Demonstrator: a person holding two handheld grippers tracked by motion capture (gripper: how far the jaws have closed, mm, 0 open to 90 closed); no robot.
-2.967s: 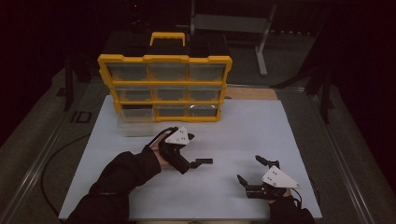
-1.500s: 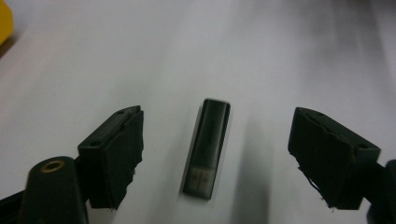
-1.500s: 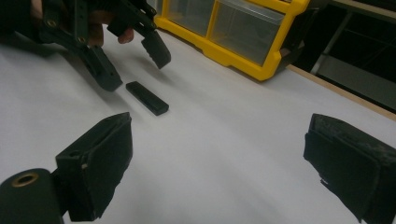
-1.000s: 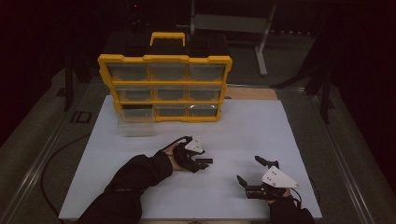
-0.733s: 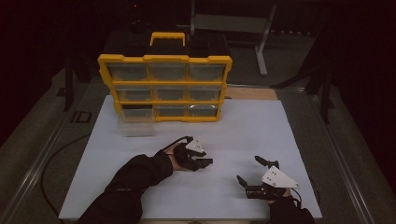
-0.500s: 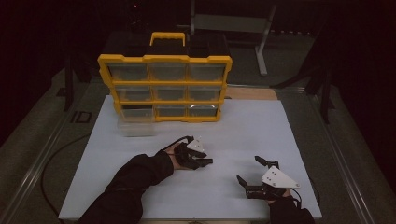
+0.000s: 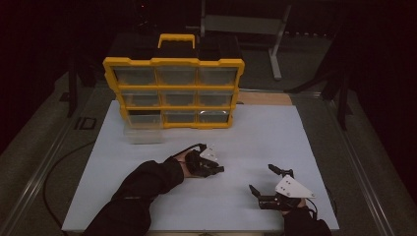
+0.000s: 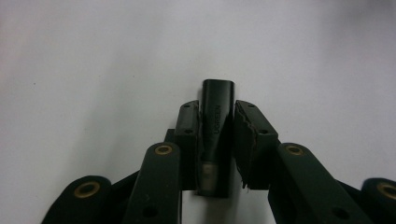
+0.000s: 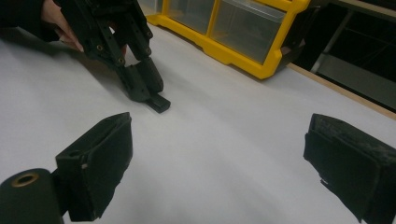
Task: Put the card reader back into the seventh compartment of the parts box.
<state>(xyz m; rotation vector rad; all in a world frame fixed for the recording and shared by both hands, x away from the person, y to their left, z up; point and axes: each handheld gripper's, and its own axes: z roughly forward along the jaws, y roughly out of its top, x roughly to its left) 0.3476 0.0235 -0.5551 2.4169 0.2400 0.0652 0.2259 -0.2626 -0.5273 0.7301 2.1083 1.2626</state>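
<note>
A black adapter (image 8: 216, 121) with pale grey lettering and a silvery end lies on the plain white surface (image 7: 314, 132). The left gripper (image 7: 215, 169) has black fingers (image 8: 187, 135) with brass-coloured rivets and a light grey plate on top; the right gripper (image 7: 269, 180) looks the same. The parts organizer (image 7: 173, 93) is yellow with clear drawers and a black top. The sleeve (image 7: 147, 179) is black.

A dim workshop or lab: a yellow parts organizer (image 7: 173, 93) with clear drawers stands at twelve o'clock on a white-covered counter (image 7: 295, 142), metal stand legs (image 7: 278, 44) behind.
</note>
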